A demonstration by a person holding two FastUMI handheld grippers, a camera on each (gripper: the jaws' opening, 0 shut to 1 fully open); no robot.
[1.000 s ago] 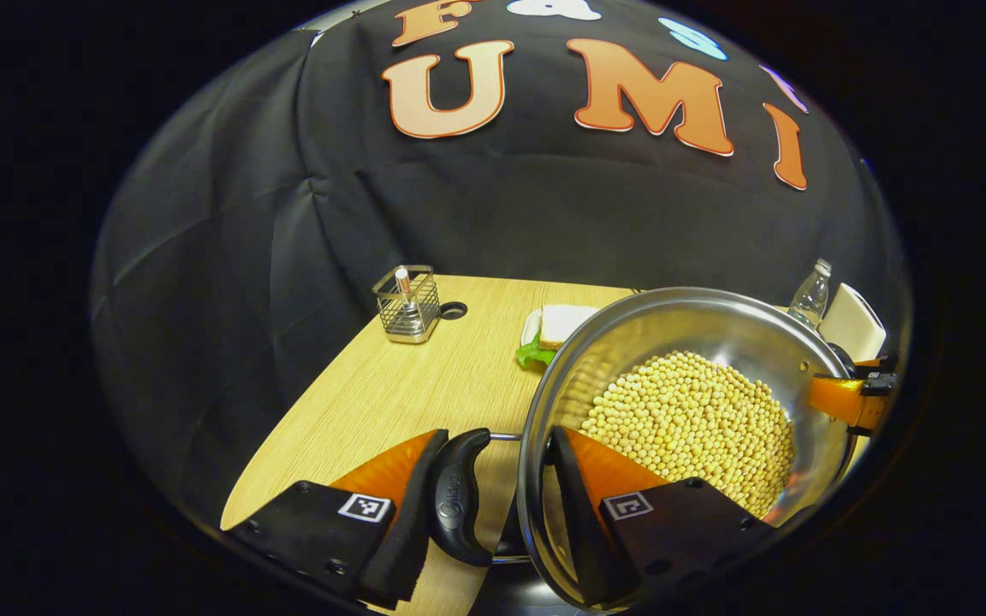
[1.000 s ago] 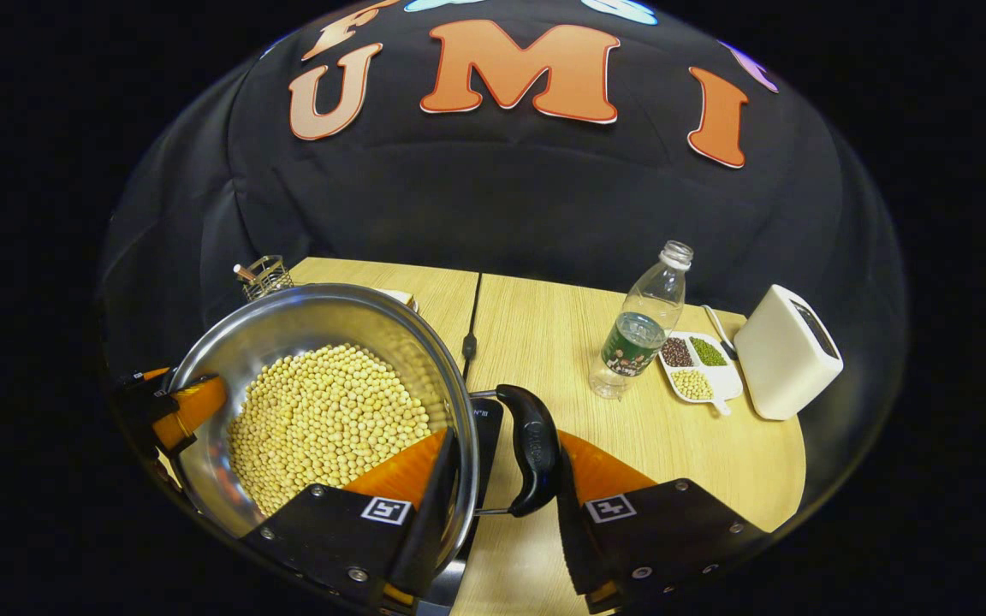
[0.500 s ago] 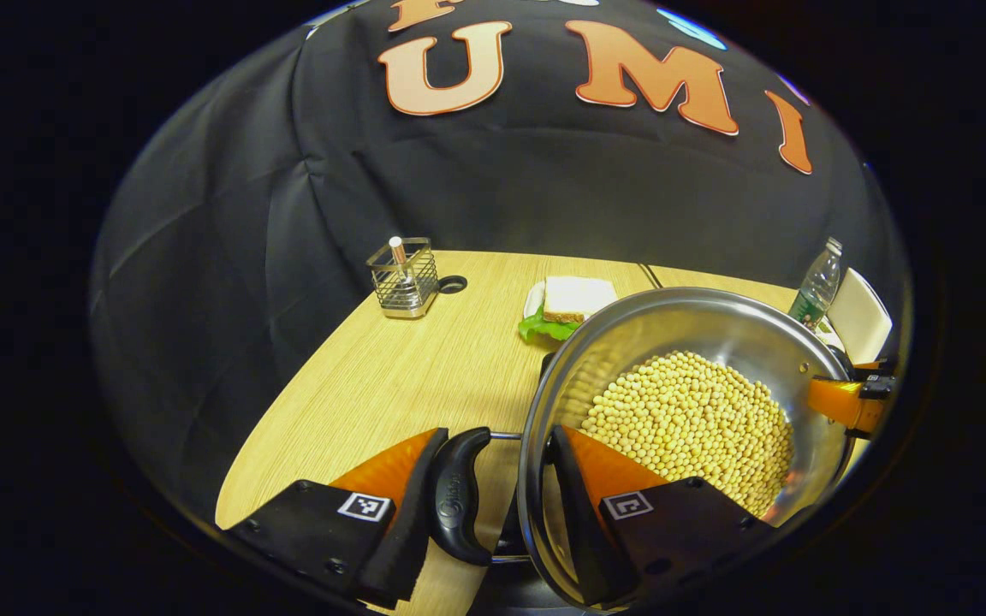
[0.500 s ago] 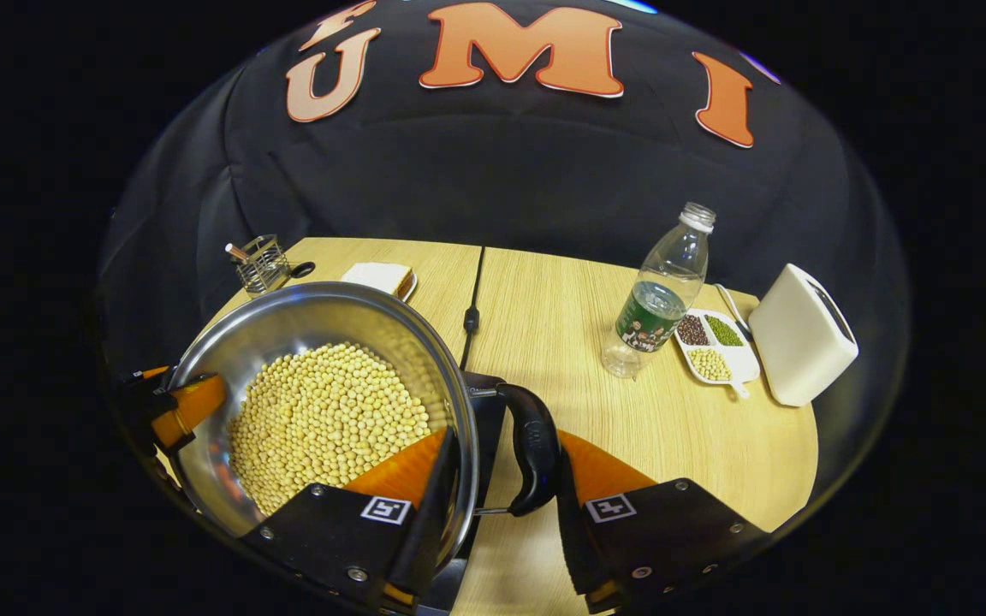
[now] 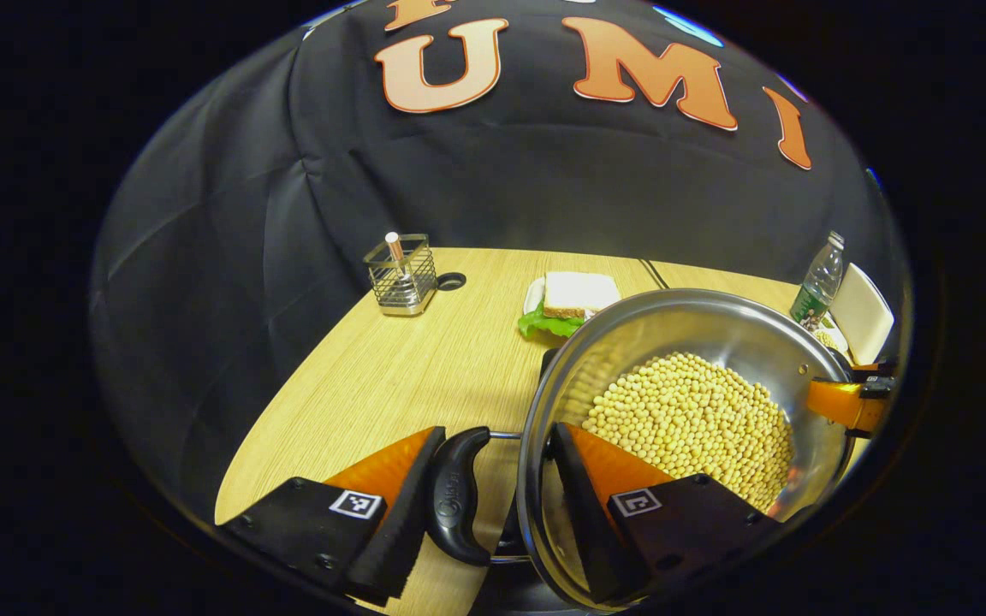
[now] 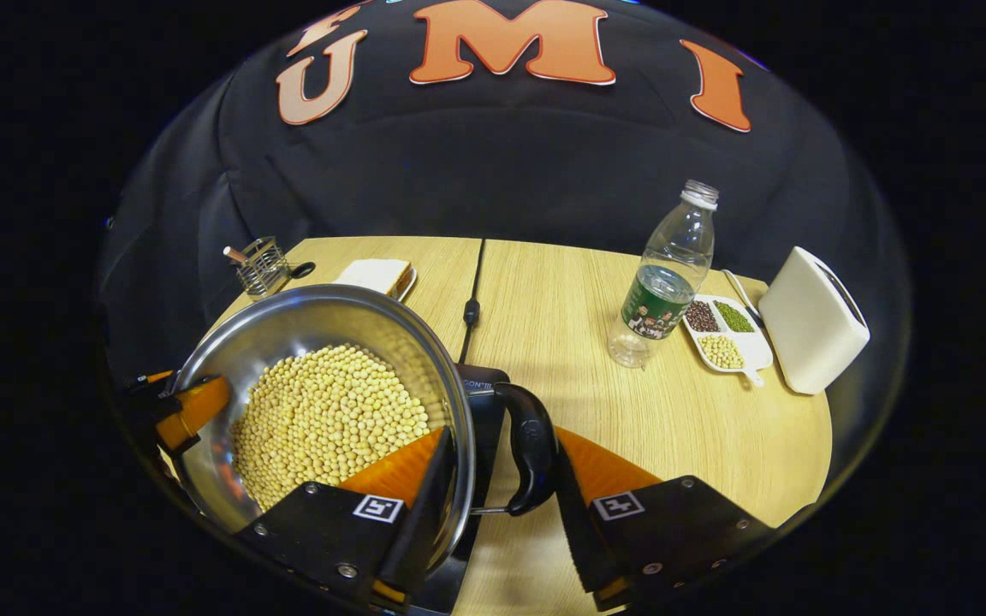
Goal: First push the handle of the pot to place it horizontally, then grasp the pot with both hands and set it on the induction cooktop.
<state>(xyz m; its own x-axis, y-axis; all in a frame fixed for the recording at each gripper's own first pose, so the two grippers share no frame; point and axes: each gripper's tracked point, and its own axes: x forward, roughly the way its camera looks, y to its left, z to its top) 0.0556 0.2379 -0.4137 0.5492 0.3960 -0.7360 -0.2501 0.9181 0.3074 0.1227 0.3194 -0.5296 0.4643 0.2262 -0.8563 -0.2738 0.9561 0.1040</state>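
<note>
A steel pot point(image 5: 698, 325) full of yellow soybeans point(image 5: 690, 419) hangs between both grippers. My left gripper point(image 5: 497, 432) is shut on the pot's black side handle point(image 5: 456, 496): one finger stands outside the handle, the other inside the rim. In the right gripper view, my right gripper point(image 6: 506, 432) is shut the same way on the opposite black handle point(image 6: 531, 453) of the pot point(image 6: 313, 321). The black induction cooktop point(image 6: 484, 398) lies directly beneath the pot, mostly hidden by it. Whether the pot's base touches it is hidden.
On the wooden table stand a wire holder point(image 5: 401, 275) and a sandwich on a plate point(image 5: 574, 295) at the back left. A water bottle point(image 6: 664, 282), a divided dish of beans point(image 6: 724, 334) and a white box point(image 6: 814, 321) are at the right. A black cable point(image 6: 472, 299) runs back.
Both grippers have moved with the pot held between them. The things on the table sit higher in both views, and more of the cooktop shows beneath the pot.
</note>
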